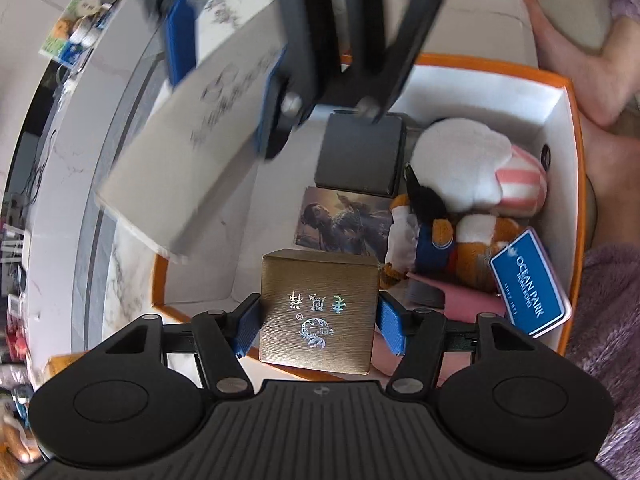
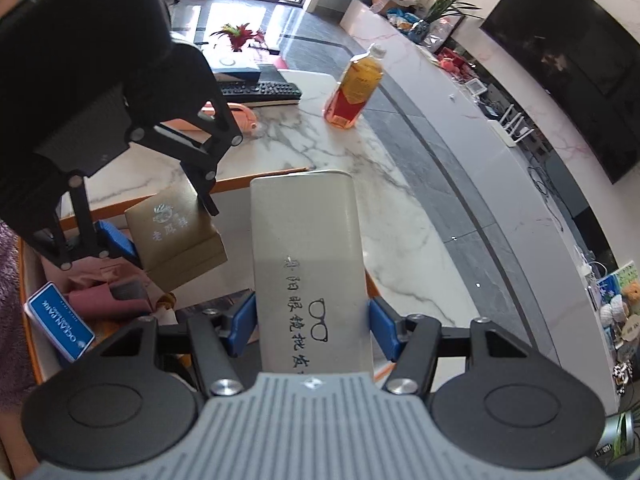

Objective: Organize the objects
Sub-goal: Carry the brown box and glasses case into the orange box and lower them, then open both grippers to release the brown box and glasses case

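My left gripper [image 1: 318, 326] is shut on a gold box [image 1: 318, 312] with silver characters, held over the orange-rimmed white storage box [image 1: 560, 128]. My right gripper [image 2: 310, 326] is shut on a long grey glasses case [image 2: 310, 264] printed with a spectacles drawing; in the left wrist view that glasses case [image 1: 188, 152] hangs blurred over the storage box's left edge. The gold box [image 2: 176, 232] and the left gripper show at left in the right wrist view. Inside the storage box lie a plush toy [image 1: 460, 184], a dark square case [image 1: 360, 156], a picture card [image 1: 344, 220] and a blue Ocean Park card [image 1: 530, 280].
The marble table [image 2: 320, 152] carries an orange drink bottle [image 2: 354, 88], a black keyboard [image 2: 260, 92] and a pink item [image 2: 240, 114]. A person's bare arm [image 1: 568, 40] and purple fuzzy sleeve [image 1: 608, 320] are at the right. A long white counter [image 2: 500, 152] with clutter runs beyond the table.
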`<move>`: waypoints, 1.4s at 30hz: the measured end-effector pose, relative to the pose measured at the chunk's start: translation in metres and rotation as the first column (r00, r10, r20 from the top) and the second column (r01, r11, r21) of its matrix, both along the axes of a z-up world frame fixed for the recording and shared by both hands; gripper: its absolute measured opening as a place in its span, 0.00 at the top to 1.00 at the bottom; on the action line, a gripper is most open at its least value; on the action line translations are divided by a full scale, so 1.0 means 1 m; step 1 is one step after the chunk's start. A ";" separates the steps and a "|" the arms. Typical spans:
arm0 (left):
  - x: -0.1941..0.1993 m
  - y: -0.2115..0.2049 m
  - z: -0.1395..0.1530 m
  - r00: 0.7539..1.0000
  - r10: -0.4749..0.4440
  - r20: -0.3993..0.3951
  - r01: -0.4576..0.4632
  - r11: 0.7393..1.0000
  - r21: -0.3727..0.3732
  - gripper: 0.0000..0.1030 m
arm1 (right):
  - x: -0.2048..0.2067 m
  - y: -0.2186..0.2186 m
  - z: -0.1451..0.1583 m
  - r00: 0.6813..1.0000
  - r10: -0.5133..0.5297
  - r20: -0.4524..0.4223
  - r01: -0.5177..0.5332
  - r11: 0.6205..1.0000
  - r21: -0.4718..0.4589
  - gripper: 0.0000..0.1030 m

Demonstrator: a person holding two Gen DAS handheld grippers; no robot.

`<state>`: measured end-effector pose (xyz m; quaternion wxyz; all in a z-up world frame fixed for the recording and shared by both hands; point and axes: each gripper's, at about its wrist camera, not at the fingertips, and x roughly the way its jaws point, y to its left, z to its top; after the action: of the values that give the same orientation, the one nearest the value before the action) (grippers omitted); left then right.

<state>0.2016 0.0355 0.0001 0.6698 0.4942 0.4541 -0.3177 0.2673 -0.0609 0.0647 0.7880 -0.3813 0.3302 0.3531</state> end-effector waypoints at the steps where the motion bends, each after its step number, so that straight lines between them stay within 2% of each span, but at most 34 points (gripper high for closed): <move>1: 0.001 0.000 -0.003 1.000 -0.011 -0.004 0.011 1.000 0.006 0.31 | 0.006 0.004 -0.005 1.000 0.012 -0.008 -0.012 1.000 -0.006 0.40; 8: 0.011 -0.001 -0.016 0.995 -0.073 -0.062 0.075 0.997 0.037 0.31 | 0.028 0.023 -0.046 0.994 0.095 -0.045 -0.099 0.990 -0.098 0.40; 14: 0.026 0.001 -0.025 0.988 -0.076 -0.131 0.085 0.995 0.059 0.31 | 0.043 0.030 -0.080 0.982 0.173 -0.071 -0.184 0.964 -0.193 0.40; 22: 0.037 -0.002 -0.034 0.978 -0.079 -0.194 0.092 0.994 0.058 0.31 | 0.052 0.031 -0.113 0.966 0.246 -0.075 -0.257 0.929 -0.266 0.40; 30: 0.040 0.003 -0.032 0.971 -0.068 -0.228 0.080 0.996 0.046 0.31 | 0.059 0.030 -0.121 0.955 0.265 -0.129 -0.292 0.912 -0.288 0.39; 37: 0.043 0.010 -0.026 0.968 -0.038 -0.248 0.047 0.998 0.031 0.31 | 0.064 0.027 -0.117 0.965 0.208 -0.162 -0.248 0.923 -0.293 0.39; 42: 0.040 0.012 -0.021 0.967 -0.027 -0.255 0.034 0.999 0.020 0.31 | 0.060 0.018 -0.108 0.974 0.176 -0.146 -0.213 0.930 -0.300 0.39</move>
<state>0.2418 0.0477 -0.0214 0.5949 0.4643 0.5327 -0.3832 0.3277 -0.0429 -0.0437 0.6579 -0.5109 0.3883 0.3942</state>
